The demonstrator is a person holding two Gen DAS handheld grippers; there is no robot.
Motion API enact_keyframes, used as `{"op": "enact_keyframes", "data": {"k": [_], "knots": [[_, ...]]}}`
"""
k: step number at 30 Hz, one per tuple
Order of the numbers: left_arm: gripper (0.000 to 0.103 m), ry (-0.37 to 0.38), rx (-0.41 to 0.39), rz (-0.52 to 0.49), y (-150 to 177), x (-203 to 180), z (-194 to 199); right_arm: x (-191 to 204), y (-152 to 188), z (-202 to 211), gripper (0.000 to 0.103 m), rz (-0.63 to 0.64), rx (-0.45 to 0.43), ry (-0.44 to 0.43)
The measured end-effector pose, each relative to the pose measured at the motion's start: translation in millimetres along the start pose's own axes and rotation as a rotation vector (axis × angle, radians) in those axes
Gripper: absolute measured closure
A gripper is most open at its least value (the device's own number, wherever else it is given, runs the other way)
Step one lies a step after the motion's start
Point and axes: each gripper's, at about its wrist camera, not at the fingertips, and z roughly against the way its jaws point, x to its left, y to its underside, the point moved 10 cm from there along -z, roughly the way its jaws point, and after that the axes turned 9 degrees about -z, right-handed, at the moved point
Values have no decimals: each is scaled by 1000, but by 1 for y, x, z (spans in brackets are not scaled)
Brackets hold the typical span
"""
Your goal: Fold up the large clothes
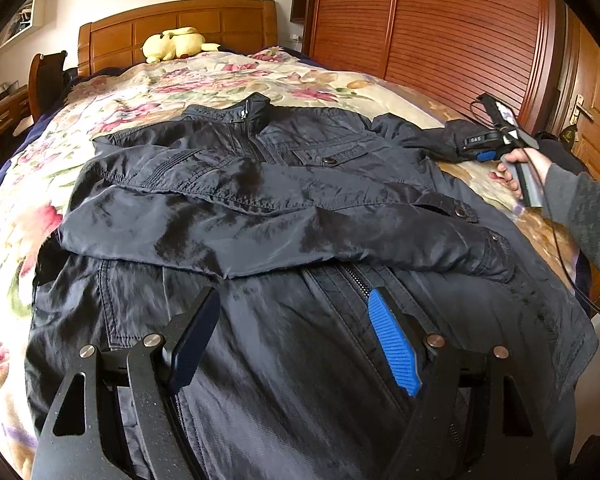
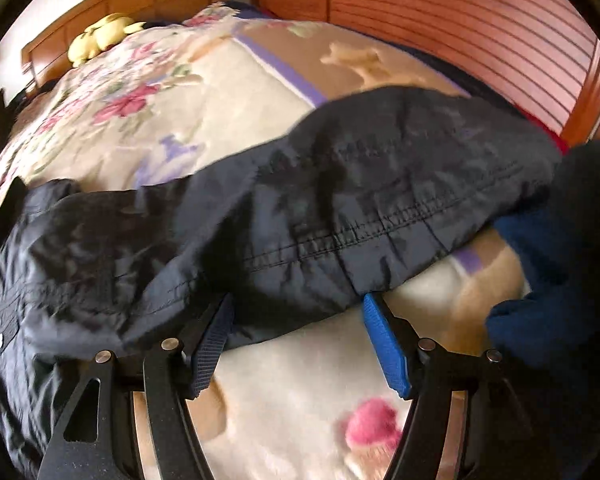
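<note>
One sleeve down, one to go, by the look of it: the dark jacket [image 1: 284, 208] is lying front-up on the flowered blanket [image 1: 112, 92] of the bed, and its left sleeve [image 1: 300, 232] is already folded across the chest. Collar points to the far end where the headboard [image 1: 180, 24] and the yellow plush toy [image 1: 176, 42] are, hem is nearest, so its long axis runs near to far down the bed. The left gripper [image 1: 296, 332] hangs over the lower front by the zip, jaws well apart and nothing in them. The right gripper [image 2: 296, 340] is out at the right edge, a hand [image 1: 516, 168] on its handle, at the other sleeve [image 2: 340, 208]. Its jaws stand fairly wide; the sleeve's edge drapes right at the fingertips but I don't think the pads are pressing it, so not a grip. My guess is the next move is to close on that sleeve near the cuff, lift it and carry it leftwards over the chest to match the first one, while keeping the body flat.
</note>
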Motion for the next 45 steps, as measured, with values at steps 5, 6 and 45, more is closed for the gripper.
{"op": "enact_keyframes", "data": {"k": [5, 6, 45], "knots": [[26, 4, 4, -1, 1, 0, -1, 0, -3, -12, 34, -7, -4, 31], [26, 4, 4, -1, 1, 0, -1, 1, -4, -13, 34, 0, -6, 38], [26, -17, -13, -13, -1, 0, 4, 156, 146, 163, 99, 519, -30, -348]]}}
